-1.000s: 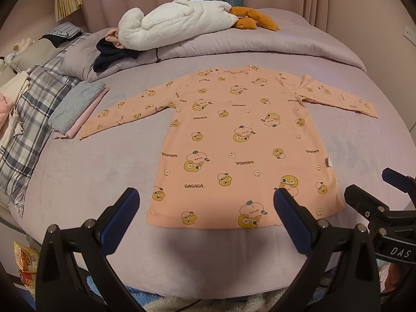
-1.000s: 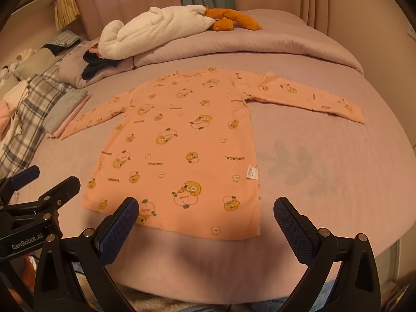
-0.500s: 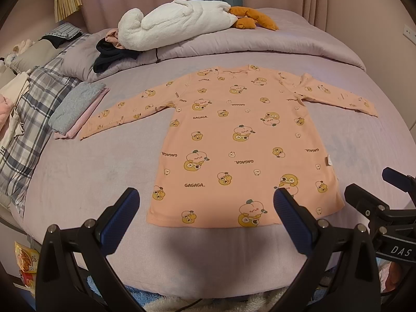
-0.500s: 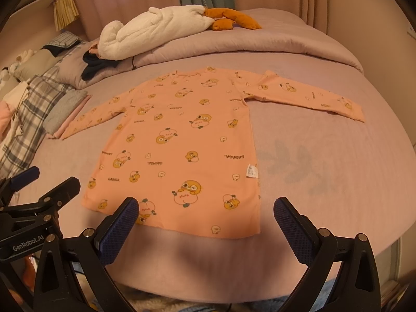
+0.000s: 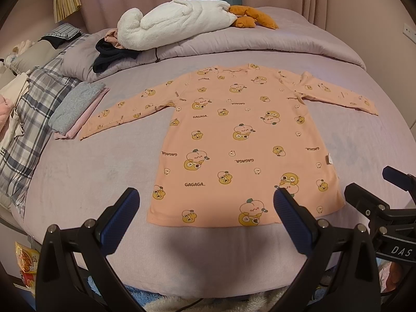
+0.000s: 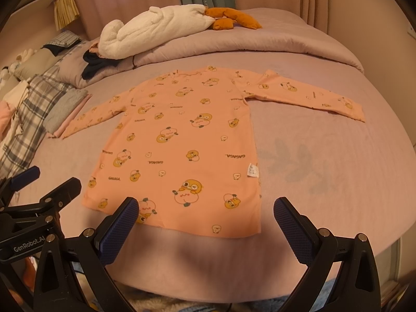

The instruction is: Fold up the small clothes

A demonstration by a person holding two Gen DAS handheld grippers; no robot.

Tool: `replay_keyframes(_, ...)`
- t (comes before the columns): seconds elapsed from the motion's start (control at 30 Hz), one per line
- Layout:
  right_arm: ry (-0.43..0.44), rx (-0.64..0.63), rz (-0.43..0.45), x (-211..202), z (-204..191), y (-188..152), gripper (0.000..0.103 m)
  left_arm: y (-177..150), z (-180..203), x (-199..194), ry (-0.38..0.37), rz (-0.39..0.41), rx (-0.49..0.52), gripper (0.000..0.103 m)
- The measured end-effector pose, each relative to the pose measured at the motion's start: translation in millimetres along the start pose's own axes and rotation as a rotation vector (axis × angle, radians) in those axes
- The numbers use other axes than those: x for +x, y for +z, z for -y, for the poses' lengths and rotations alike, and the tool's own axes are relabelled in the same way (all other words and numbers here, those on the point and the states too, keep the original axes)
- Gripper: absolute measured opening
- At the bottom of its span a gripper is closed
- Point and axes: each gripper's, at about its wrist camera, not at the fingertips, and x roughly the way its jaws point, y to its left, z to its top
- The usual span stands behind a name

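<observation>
A peach long-sleeved shirt (image 5: 241, 140) (image 6: 182, 143) printed with yellow cartoon figures lies flat on the lilac bed, both sleeves spread out and its hem toward me. My left gripper (image 5: 205, 208) hovers open just short of the hem, holding nothing. My right gripper (image 6: 205, 215) is also open and empty, above the hem's right half. Each gripper shows at the edge of the other's view: the right gripper (image 5: 384, 208) and the left gripper (image 6: 39, 202).
Folded grey and pink clothes (image 5: 75, 109) lie by the left sleeve's cuff. A plaid blanket (image 5: 23, 130) lies at the left. A white fluffy garment (image 5: 169, 23), dark clothes (image 5: 111, 54) and an orange plush (image 5: 249, 18) rest on the rolled duvet (image 5: 260, 44) behind.
</observation>
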Motion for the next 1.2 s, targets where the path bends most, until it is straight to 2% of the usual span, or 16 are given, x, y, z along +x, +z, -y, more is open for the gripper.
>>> replay_keyframes(1.2,0.011,0.007,-0.008,2.6,-1.2,-3.6,0.102,0.8,-2.3,2.8,-0.006,-0.001,-0.002,0.103)
